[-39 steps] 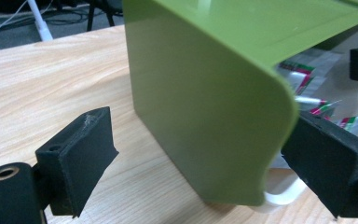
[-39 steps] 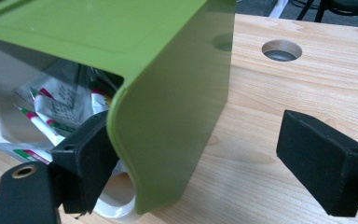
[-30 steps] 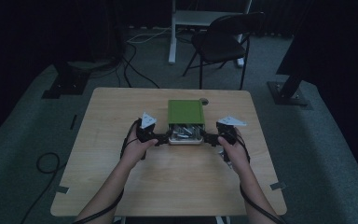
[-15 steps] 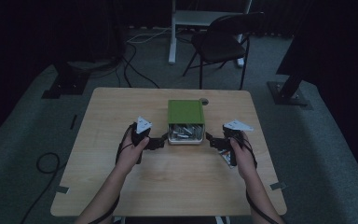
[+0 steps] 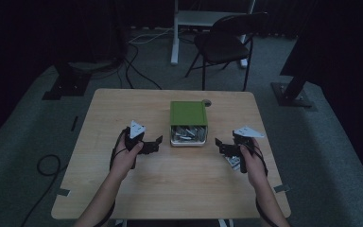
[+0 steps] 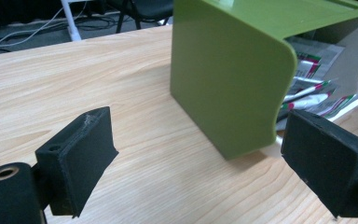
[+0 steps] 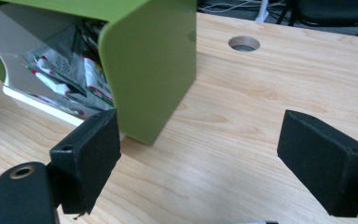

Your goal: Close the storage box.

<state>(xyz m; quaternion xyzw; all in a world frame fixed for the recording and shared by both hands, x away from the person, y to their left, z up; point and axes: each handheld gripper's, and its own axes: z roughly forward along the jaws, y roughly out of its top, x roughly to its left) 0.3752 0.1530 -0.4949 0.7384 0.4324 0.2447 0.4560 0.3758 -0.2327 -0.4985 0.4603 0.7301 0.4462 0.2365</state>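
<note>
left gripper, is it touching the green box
Apart. The high view shows bare table between the left gripper and the green box; its jaws stand open and empty.

Wooden table (image 5: 123, 198); green box (image 5: 188, 113) on it.

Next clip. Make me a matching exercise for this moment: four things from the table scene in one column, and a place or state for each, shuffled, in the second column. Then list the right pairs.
Things
1. green box
2. packets
3. left tool
4. round hole in the table

Places or states
A. open, nothing between its jaws, at the left of the box
B. inside the white tray under the green cover
C. middle of the table, open end toward the person
D. beside the box's far right corner

Pairs: 1-C, 2-B, 3-A, 4-D
</note>
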